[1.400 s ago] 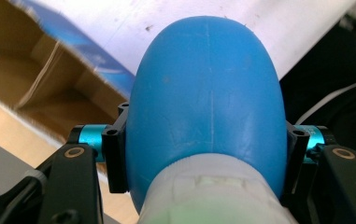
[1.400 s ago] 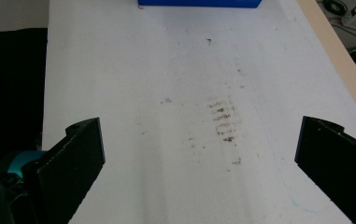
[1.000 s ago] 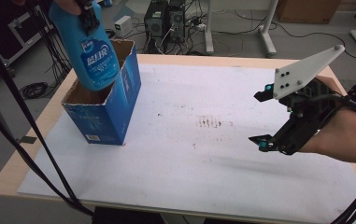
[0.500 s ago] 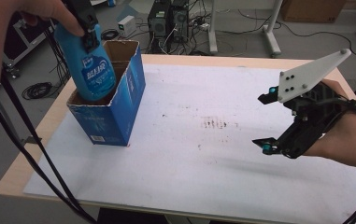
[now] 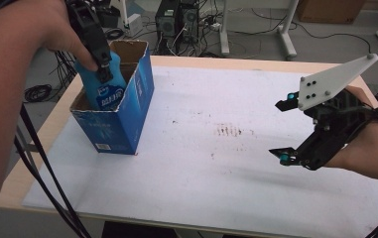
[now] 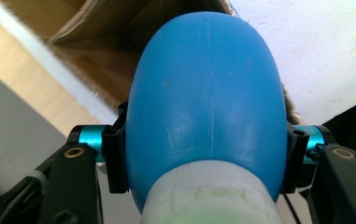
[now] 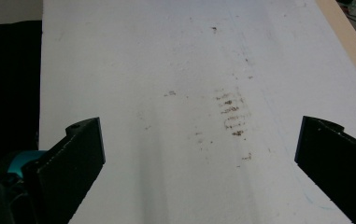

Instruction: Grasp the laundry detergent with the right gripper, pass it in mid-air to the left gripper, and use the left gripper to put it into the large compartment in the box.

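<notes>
Left hand-held gripper (image 5: 104, 69) clenched on a blue bottle (image 5: 106, 91), jaws pinching the shoulders just below the white cap (image 6: 210, 196). Bottle partly down inside the open blue box (image 5: 119, 124), at the left end of the bench (image 5: 256, 67), label end sunk below the rim.

Could snag on the box's ragged torn rim if lowered off-centre. Could tip or drag the light cardboard box, with nothing bracing it. Could slip through the jaws too: smooth, glossy, rounded plastic, gripped across a curve rather than a flat.

Right hand-held gripper (image 5: 284, 129) released, jaws wide apart, hovering over the white sheet (image 5: 216, 188) well apart from the box, too far to steady it.

Sheet matte and flat, marked by a patch of brown smudges (image 7: 230, 114). Box brown and fibrous inside, printed blue outside.
</notes>
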Available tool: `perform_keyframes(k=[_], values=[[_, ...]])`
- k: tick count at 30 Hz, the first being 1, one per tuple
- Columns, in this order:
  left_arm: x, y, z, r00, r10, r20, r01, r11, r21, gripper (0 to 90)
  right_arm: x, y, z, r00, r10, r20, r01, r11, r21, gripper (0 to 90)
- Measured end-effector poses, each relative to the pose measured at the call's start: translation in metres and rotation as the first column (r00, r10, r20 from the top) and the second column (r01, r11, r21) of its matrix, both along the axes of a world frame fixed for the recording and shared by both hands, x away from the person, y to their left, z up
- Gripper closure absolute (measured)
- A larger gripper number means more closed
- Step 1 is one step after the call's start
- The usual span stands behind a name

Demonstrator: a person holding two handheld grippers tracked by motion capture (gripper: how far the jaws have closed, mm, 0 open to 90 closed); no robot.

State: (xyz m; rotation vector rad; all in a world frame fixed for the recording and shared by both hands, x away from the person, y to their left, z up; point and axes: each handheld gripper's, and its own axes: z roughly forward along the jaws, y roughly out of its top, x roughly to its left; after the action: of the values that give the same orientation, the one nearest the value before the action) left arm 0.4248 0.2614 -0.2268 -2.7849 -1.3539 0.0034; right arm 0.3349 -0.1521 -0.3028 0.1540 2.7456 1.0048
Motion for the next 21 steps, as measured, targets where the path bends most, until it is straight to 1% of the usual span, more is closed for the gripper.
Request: perform_keyframes(k=[2, 3, 4, 5, 6, 7, 8, 11, 12, 15, 20, 21], values=[[0.001, 0.0, -0.009, 0.999, -0.045, -0.007, 0.045, 0.999, 0.01, 38.0, 0.0, 0.001, 0.0, 1.0, 0.001, -0.002, -0.001, 1.0, -0.001, 0.7], [0.001, 0.0, -0.014, 0.9974, -0.072, -0.006, 0.072, 0.9973, 0.014, 37.9, 0.0, 0.001, 0.0, 1.0, -0.002, -0.004, 0.002, 1.0, -0.004, 0.7], [0.001, 0.0, -0.019, 0.9942, -0.107, -0.003, 0.107, 0.994, 0.022, 38.0, 0.0, 0.001, 0.0, 1.0, -0.004, -0.005, 0.004, 1.0, -0.008, 0.7], [0.001, 0.0, -0.023, 0.9913, -0.132, 0.0, 0.132, 0.9909, 0.027, 38.0, 0.0, 0.001, 0.0, 1.0, -0.003, -0.005, 0.003, 1.0, -0.011, 0.7], [0.001, 0.0, -0.023, 0.9913, -0.132, 0.0, 0.132, 0.9909, 0.027, 38.0, 0.0, 0.001, 0.0, 1.0, -0.003, -0.005, 0.003, 1.0, -0.011, 0.7], [0.001, -0.001, -0.029, 0.9844, -0.176, 0.004, 0.176, 0.9837, 0.037, 38.0, 0.0, 0.002, 0.0, 1.0, -0.005, -0.006, 0.005, 1.0, -0.013, 0.7], [0.0, -0.001, -0.032, 0.9829, -0.184, 0.006, 0.184, 0.9824, 0.033, 38.0, 0.0, 0.002, 0.0, 1.0, -0.006, -0.006, 0.006, 1.0, -0.017, 0.7], [0.0, -0.001, -0.042, 0.9746, -0.224, 0.002, 0.224, 0.9742, 0.032, 37.9, 0.0, 0.003, 0.0, 0.9999, -0.009, -0.008, 0.009, 1.0, -0.02, 0.7], [0.001, -0.001, -0.045, 0.9733, -0.229, 0.0, 0.229, 0.9728, 0.031, 38.0, 0.0, 0.003, 0.0, 0.9999, -0.009, -0.008, 0.009, 1.0, -0.022, 0.7], [0.001, -0.001, -0.053, 0.9661, -0.258, -0.001, 0.258, 0.9657, 0.029, 37.9, 0.001, 0.004, -0.001, 0.9999, -0.009, -0.01, 0.008, 1.0, -0.027, 0.7], [0.002, 0.001, -0.063, 0.96, -0.279, -0.018, 0.28, 0.9596, 0.03, 37.8, 0.001, 0.007, -0.002, 0.9999, -0.006, -0.013, 0.006, 0.999, -0.034, 0.7], [0.002, 0.001, -0.065, 0.9615, -0.275, -0.01, 0.275, 0.9612, 0.024, 37.8, 0.001, 0.007, -0.002, 0.9999, -0.005, -0.011, 0.004, 0.999, -0.032, 0.7]])
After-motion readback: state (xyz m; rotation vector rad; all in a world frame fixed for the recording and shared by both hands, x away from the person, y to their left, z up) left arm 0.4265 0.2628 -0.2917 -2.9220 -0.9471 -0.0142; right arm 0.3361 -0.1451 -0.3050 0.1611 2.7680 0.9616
